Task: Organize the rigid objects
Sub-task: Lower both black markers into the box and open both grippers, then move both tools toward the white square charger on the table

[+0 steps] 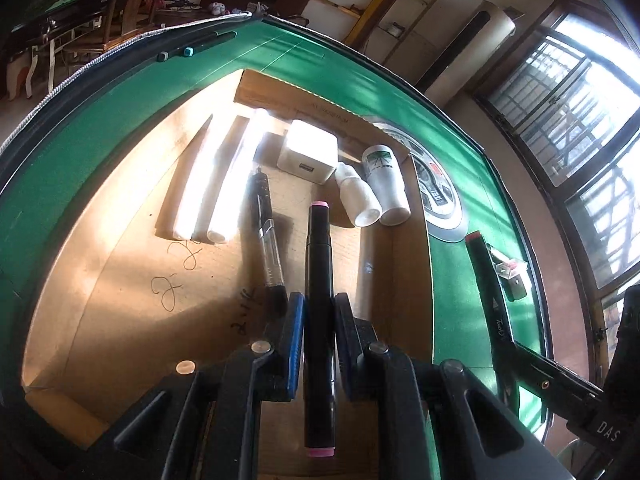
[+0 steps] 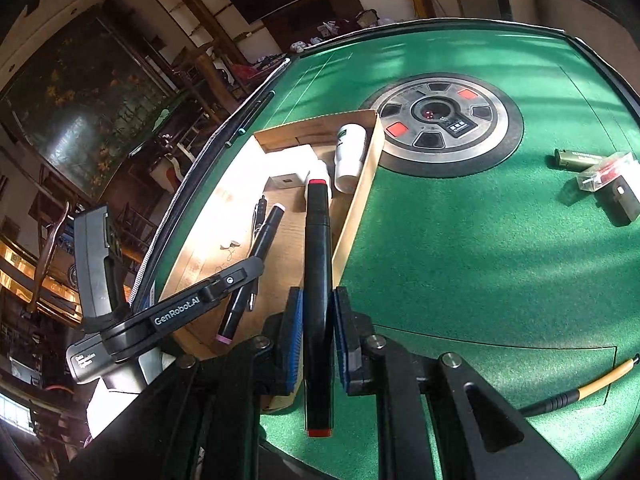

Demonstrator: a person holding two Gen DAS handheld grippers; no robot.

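Shallow brown cardboard tray [image 1: 120, 264] on the green felt desk [image 2: 460, 240] holds two white tubes [image 1: 218, 184], a white cube charger [image 1: 308, 156], two white bottles [image 1: 376, 188] and a black pen [image 1: 266, 236]. Left tongs [image 1: 318, 320] are clamped on a black pink-capped marker [image 1: 318, 264] over the tray; right tongs [image 2: 318, 320] are clamped on a black red-capped marker [image 2: 318, 264] at its edge.

Beside the charger [image 1: 307, 157], I see glare wash out two white tubes [image 1: 212, 184]; printing on the olive cylinder [image 2: 580, 159] is unreadable to me.

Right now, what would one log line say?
left gripper: jaws shut on pink-capped marker, over cardboard tray | right gripper: jaws shut on red-capped marker, near tray edge
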